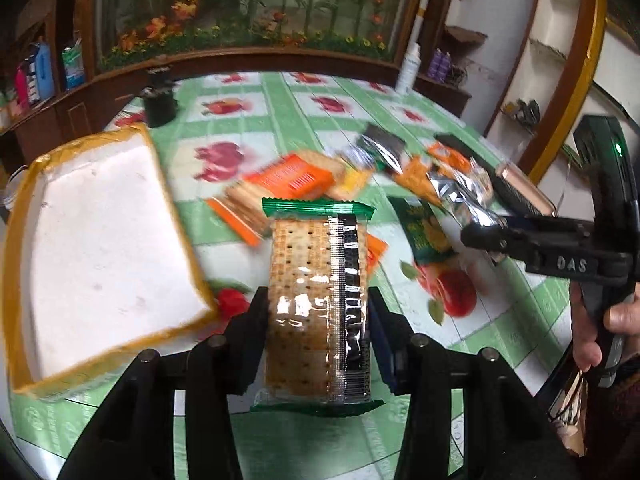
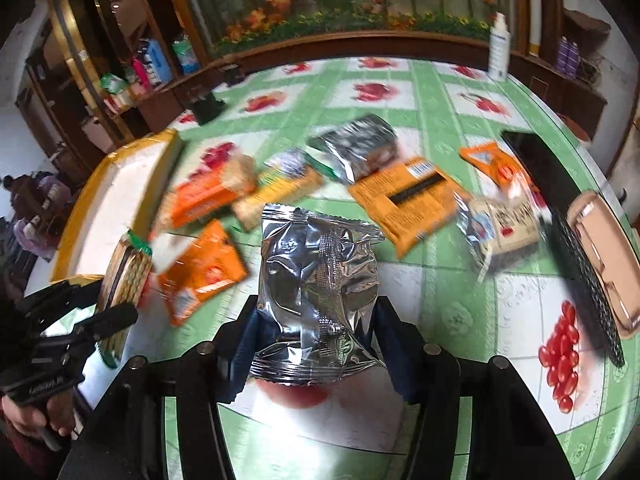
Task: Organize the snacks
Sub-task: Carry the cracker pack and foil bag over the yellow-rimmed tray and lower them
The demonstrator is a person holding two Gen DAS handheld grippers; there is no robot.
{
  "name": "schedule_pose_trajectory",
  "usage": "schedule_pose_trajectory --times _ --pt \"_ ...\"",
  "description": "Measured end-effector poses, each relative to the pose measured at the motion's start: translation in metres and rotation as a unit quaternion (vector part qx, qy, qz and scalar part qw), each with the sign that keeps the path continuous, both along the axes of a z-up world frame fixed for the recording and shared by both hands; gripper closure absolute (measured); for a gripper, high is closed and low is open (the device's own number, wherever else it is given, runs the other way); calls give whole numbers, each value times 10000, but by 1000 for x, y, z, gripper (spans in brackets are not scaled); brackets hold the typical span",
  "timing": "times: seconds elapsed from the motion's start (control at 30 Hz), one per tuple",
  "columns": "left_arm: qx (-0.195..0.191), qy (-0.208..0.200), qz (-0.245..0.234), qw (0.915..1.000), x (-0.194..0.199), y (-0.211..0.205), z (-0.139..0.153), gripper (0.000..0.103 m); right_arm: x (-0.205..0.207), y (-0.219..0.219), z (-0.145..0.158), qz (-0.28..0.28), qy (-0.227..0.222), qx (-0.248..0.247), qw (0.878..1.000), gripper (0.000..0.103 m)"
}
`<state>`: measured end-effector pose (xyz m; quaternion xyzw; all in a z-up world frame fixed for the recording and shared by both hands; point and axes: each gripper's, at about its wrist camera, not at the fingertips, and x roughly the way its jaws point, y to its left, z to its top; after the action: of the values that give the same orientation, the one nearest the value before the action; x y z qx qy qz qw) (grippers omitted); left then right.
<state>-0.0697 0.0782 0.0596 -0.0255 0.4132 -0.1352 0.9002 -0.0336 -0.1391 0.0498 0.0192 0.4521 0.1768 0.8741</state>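
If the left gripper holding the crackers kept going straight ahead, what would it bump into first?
Probably the orange-wrapped cracker packs lying on the green checked tablecloth, just past the green-ended clear cracker pack clamped in the left gripper. Depth is hard to judge in this blurred view.

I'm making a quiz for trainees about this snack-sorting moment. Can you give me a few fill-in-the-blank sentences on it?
1. The left gripper is shut on a clear pack of square crackers with ____ sealed ends.
2. The right gripper is shut on a crinkled ____ foil packet.
3. The white tray has a ____ rim.
4. The tablecloth is checked white and ____.

Missing words: green; silver; yellow; green
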Motion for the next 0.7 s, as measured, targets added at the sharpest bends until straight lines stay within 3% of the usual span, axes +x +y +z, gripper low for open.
schedule_pose_trajectory --times 0.4,0.7 --pt "-109 -240 834 9962 6 85 28 57 14 86 37 968 -266 -17 9949 43" --pt "-12 -166 1335 9909 27 146 33 57 41 171 47 1622 -154 -22 9866 43"
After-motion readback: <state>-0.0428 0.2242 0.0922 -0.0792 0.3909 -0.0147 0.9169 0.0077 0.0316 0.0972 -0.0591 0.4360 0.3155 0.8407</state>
